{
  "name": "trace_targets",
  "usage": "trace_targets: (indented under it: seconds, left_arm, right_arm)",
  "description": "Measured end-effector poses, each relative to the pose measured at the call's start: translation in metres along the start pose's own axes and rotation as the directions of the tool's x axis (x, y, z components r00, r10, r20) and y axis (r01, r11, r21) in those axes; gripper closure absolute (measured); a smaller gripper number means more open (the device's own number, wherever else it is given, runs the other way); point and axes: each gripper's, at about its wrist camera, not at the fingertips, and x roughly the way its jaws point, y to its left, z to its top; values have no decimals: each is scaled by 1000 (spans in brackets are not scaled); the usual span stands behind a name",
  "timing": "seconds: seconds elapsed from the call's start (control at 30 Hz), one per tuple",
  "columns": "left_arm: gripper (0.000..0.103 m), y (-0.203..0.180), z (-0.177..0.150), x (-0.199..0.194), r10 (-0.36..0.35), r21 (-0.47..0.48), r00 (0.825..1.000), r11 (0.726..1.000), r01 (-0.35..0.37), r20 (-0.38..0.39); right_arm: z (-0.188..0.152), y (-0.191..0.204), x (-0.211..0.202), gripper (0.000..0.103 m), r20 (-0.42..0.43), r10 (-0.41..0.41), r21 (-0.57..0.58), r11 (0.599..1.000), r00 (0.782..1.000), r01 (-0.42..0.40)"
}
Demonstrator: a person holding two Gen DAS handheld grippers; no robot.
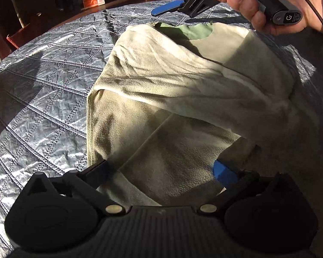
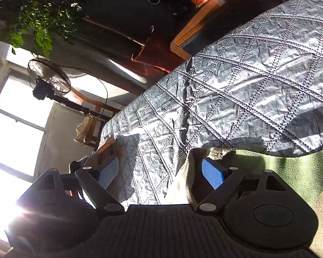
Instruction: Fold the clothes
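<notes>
A fleece garment (image 1: 183, 99), pale beige with a green inner side showing at its collar (image 1: 183, 31), lies folded on a quilted grey cover (image 1: 49, 81). My left gripper (image 1: 161, 169) hovers over the garment's near end, jaws wide open with nothing pinched; one blue pad (image 1: 222, 171) sits beside a fold. At the garment's far end a hand (image 1: 258, 6) holds my right gripper (image 1: 172, 7) just above the collar. In the right wrist view my right gripper (image 2: 161, 172) is open over the quilted cover (image 2: 247, 86), and the garment's green edge (image 2: 280, 172) lies by its right pad (image 2: 213, 173).
An orange box (image 1: 93, 0) rests on a wooden ledge (image 2: 196, 28) beyond the cover. A reddish-brown container (image 1: 21, 34) stands past the cover's left edge. Farther off are a standing fan (image 2: 48, 79), a leafy plant (image 2: 36, 21), a shoe (image 2: 83, 129) and a bright window (image 2: 15, 129).
</notes>
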Motion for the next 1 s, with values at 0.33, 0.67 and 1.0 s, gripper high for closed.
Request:
trace_targets:
  seconds: [0.33, 0.67, 1.0]
  left_arm:
    - [0, -1, 2, 2, 2, 0, 1000, 1000, -2, -2]
    - [0, -3, 2, 3, -3, 19, 1000, 1000, 3, 11]
    - [0, -4, 1, 2, -4, 24, 1000, 1000, 3, 18]
  right_arm:
    - [0, -17, 22, 14, -52, 148, 64, 987, 988, -145]
    - [9, -13, 65, 9, -100, 285, 127, 954, 953, -272]
    - [8, 15, 40, 8, -82, 144, -88, 985, 986, -151]
